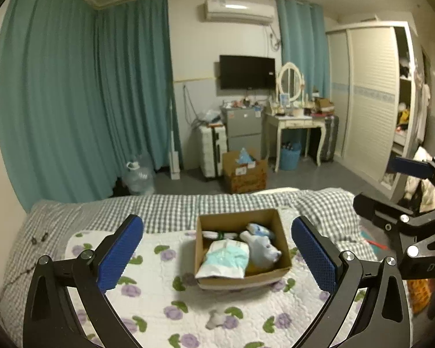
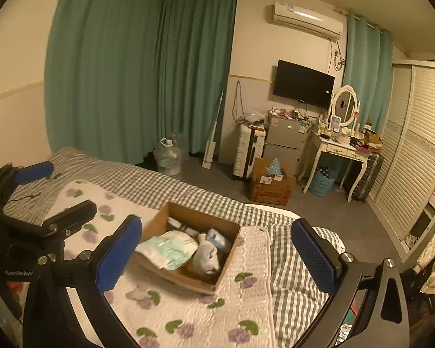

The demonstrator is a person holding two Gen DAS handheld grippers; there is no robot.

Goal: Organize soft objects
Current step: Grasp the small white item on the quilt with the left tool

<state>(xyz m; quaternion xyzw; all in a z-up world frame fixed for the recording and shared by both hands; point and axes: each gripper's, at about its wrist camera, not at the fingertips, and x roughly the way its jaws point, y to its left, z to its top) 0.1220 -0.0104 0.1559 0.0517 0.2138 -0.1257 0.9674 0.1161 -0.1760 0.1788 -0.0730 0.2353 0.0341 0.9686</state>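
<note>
Floral quilt [image 1: 165, 298] surrounds the cardboard box [image 1: 240, 249]; left gripper [image 1: 217, 255] and right gripper [image 2: 217, 256] gape wide, empty.

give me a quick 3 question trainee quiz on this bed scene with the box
1. True or false: the cardboard box sits on the floral quilt.
2. Which item lies outside the box, on the quilt in front of it? A) small grey soft item B) white plush toy C) pale green packet
3. Fill in: the left tool and right tool are both ____ and hold nothing.

Key: 1 true; 2 A; 3 open
</note>
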